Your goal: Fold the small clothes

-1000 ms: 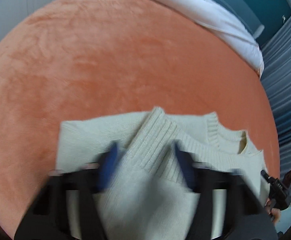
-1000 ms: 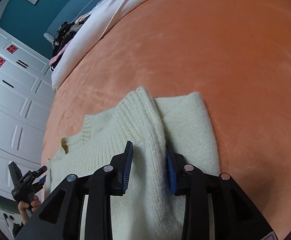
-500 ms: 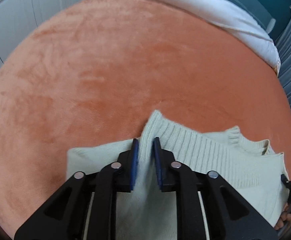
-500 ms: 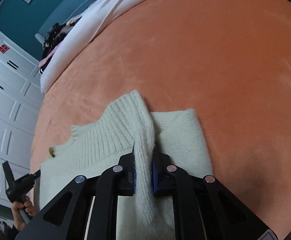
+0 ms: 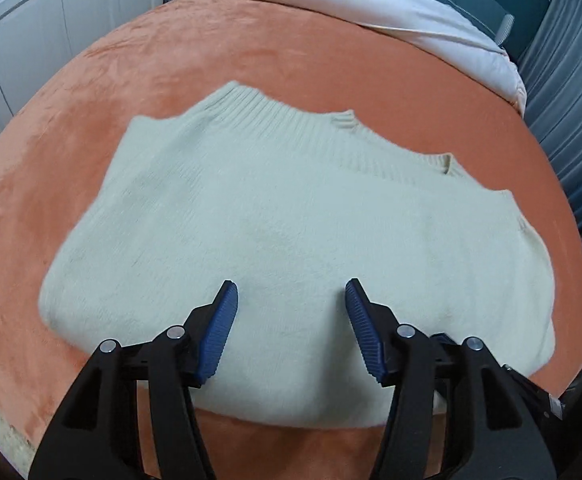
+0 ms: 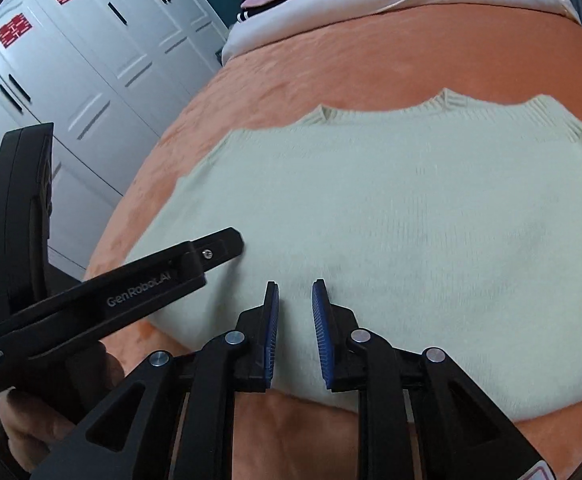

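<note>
With the folded cream sweater lying flat on the orange bedspread, left gripper fingers opening and empty, right gripper fingers narrowly parted and empty — best next to square the edges evenly.

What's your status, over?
Left tongs opening, empty; right tongs barely apart, empty. Cream sweater folded flat on orange blanket. Nothing in the way.

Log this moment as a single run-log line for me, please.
sweater flat on orange blanket | left gripper: jaws opening, empty, over sweater | right gripper: jaws narrowly apart, empty
</note>
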A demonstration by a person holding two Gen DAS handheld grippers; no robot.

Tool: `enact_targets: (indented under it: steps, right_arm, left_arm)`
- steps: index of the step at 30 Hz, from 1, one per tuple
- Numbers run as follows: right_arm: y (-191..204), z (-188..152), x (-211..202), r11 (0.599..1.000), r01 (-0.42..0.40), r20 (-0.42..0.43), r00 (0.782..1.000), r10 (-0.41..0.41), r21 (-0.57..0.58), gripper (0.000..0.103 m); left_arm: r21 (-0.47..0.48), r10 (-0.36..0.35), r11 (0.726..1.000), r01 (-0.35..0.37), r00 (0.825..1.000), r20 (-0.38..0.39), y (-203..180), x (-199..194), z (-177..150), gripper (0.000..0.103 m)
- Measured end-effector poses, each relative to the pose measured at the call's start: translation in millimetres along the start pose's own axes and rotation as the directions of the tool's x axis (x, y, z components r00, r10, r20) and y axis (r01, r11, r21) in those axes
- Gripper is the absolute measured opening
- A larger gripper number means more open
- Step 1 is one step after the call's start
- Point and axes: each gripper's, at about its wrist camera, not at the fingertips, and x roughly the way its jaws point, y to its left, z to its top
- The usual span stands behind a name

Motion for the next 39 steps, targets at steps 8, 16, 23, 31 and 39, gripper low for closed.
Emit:
enact_targets:
  steps: [8,16,23,31,39]
  right_arm:
    - [-140,-53,-72,0.944,0.127,0.042,0.988,-0.147,0.303,0.000]
    - [-140,-62,-107,0.922,0.131,0.131,0.973,-0.190,0.365,0.015]
    - [-176,-61,-121,0.869,0.182,0.130,0.955,-0.268,0.460,0.059]
    - [-184,-52,-95,0.847,0.082,0.115,0.979,-0.166,0.526,0.069]
    - [-171,-20,-124,0.814,-0.161,0.285,0.959,-0.006,0.559,0.011]
  left_arm:
    - [-0.021,0.074,0.997,-0.074,0.997,-0.014,66,-13,-27,0.044]
    - [-0.011,0.117,0.993,-0.117,0.993,0.004,66,-25,-36,0.049]
    - [-0.070,0.096,0.993,-0.096,0.995,0.001,77,-34,-36,0.056]
    - [-0.457,-0.015,0.889,0.040,0.998,0.060,134,-29,-40,0.097]
    - [-0.493,-0.174,0.855,0.161,0.985,0.021,128,-33,-22,0.010]
